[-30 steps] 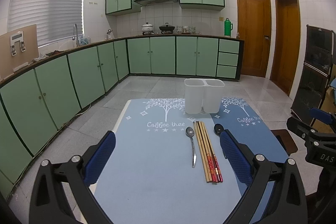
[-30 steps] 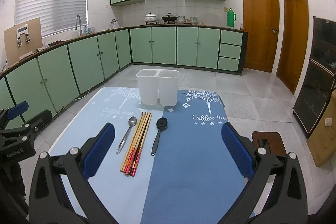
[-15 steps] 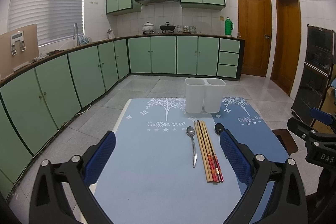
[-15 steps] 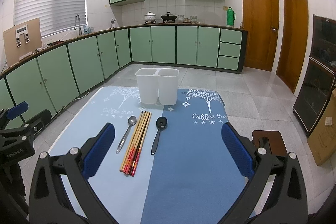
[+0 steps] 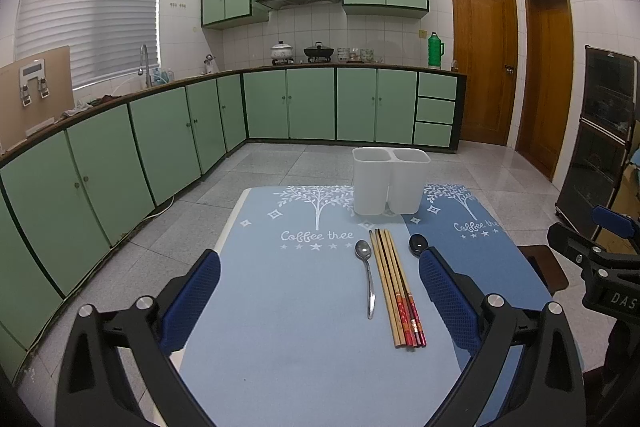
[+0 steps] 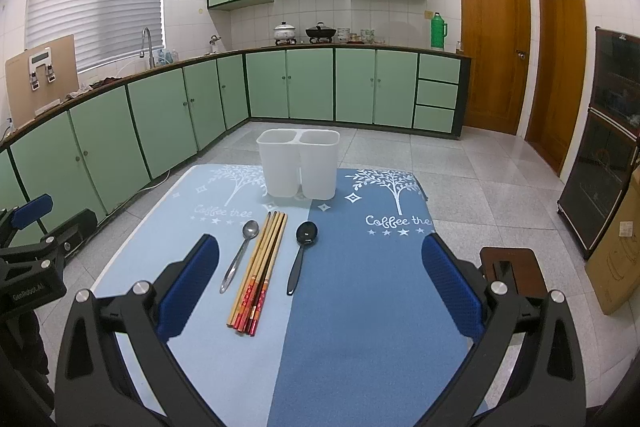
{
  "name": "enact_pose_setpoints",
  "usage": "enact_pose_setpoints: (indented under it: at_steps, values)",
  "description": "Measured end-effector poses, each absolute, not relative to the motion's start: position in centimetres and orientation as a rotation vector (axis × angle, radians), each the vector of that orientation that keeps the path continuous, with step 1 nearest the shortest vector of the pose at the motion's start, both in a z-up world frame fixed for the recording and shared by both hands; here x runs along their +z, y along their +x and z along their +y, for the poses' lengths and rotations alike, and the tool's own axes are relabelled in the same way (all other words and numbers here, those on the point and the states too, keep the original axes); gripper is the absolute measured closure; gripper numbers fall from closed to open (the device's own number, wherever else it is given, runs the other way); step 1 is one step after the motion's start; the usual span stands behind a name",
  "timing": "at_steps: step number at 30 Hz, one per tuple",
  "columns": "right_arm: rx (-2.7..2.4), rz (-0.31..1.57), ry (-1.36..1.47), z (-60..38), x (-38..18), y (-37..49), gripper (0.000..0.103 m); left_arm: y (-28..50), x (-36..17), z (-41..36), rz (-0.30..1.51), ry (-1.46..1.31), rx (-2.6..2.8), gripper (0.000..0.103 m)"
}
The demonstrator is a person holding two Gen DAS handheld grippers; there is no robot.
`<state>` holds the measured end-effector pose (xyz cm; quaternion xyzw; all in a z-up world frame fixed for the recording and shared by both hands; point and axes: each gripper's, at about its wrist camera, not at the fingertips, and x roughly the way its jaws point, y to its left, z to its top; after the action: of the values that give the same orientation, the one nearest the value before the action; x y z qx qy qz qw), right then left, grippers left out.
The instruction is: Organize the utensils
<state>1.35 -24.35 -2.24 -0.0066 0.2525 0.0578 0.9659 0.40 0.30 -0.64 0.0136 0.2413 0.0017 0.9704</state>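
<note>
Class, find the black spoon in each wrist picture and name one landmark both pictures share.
Left wrist: black spoon right of centre, only its bowl visible, handle hidden behind a blue finger pad.
Right wrist: black spoon near centre, fully visible.
Shared landmark: chopsticks.

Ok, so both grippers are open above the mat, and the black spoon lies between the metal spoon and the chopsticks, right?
Not quite. The chopsticks lie in the middle, with the metal spoon on their left and the black spoon on their right, as the right wrist view shows. The rest holds: the left gripper and right gripper are both open above the mat.
</note>
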Motion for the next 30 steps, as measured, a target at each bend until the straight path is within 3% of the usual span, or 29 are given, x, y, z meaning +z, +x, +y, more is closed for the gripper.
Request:
enact_pose_setpoints:
  at_steps: [30]
  values:
    - [0.099,0.522,0.002,-25.2,-2.6,2.6,0.005,1.1,-1.2,0.4,0.501,0.033,0.008,0.006]
